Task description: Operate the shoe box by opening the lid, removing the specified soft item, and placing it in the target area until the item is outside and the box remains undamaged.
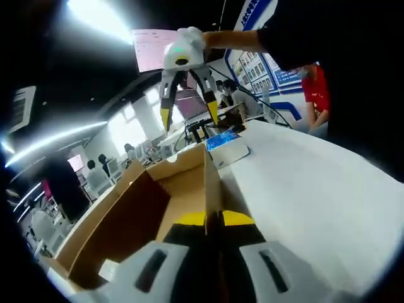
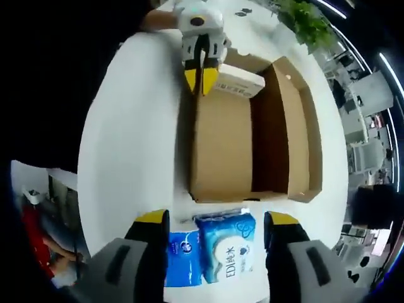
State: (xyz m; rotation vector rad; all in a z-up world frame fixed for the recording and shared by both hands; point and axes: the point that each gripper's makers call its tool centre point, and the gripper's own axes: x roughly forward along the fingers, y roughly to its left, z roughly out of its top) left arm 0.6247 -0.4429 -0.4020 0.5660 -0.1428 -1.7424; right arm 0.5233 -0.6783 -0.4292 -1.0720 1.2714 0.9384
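The wipes pack (image 2: 226, 247), its long axis running up-frame, lies low in the right gripper view between the spread jaws of the right gripper (image 2: 216, 228), just below the open shoe box (image 2: 221, 145) on the white desk (image 2: 136, 126). The left gripper (image 1: 213, 218) clamps the box wall at upper centre.

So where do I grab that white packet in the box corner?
Probably across its narrow width, coming straight down with the open right gripper. The white packet lies flat in the shoe box, in an end corner beside the left gripper, which clamps the wall there. Grip the end farther from that gripper. The walls block any side approach.
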